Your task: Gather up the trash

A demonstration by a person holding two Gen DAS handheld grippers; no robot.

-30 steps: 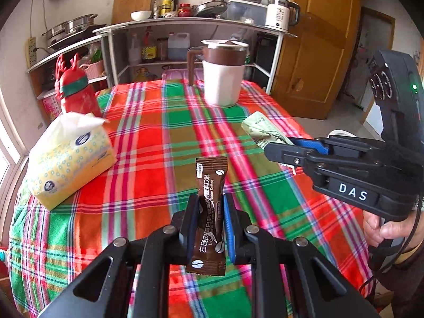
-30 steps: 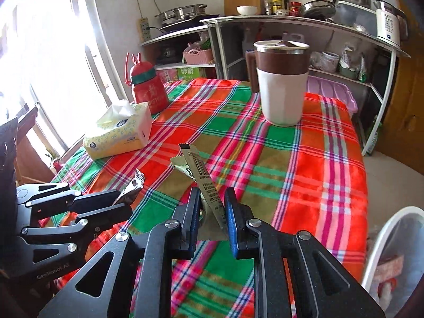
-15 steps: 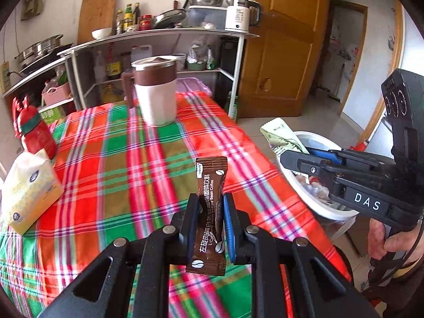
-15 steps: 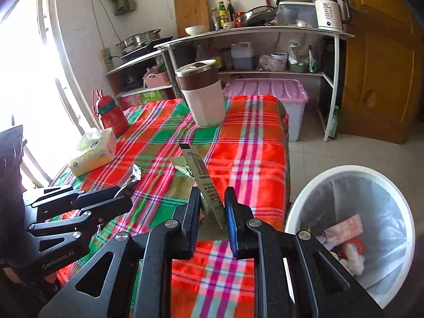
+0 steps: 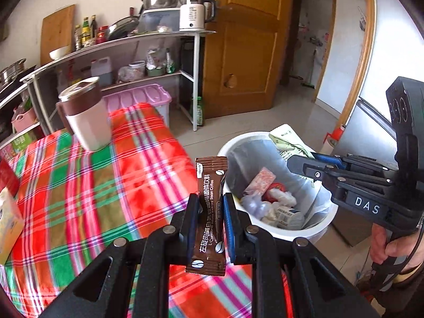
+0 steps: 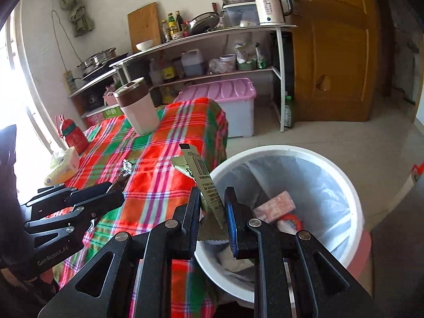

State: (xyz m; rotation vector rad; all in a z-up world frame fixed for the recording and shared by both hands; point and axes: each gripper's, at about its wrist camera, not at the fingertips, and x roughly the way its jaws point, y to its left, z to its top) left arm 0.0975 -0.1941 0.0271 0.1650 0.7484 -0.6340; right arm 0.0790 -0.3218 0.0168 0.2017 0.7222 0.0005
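Observation:
My left gripper [image 5: 210, 212] is shut on a brown coffee sachet [image 5: 209, 212] and holds it upright over the table's right edge, beside the bin. It also shows in the right wrist view [image 6: 116, 193] with the sachet [image 6: 126, 171]. My right gripper [image 6: 212, 206] is shut on a pale green packet [image 6: 201, 177] and holds it over the rim of the white trash bin [image 6: 341, 182]. In the left wrist view the right gripper [image 5: 299, 163] holds the packet [image 5: 287, 140] above the bin [image 5: 233, 143], which holds several wrappers.
The table with a plaid cloth [image 5: 87, 185] carries a brown-and-white jug [image 5: 84, 119], a tissue pack [image 6: 62, 169] and a red bottle [image 6: 74, 135]. A pink-lidded box [image 6: 225, 103], metal shelves [image 6: 212, 37] and a wooden door [image 6: 336, 53] stand behind.
Both grippers have swung right from over the table toward the bin, each still holding its wrapper. The right gripper's packet now hangs over the bin.

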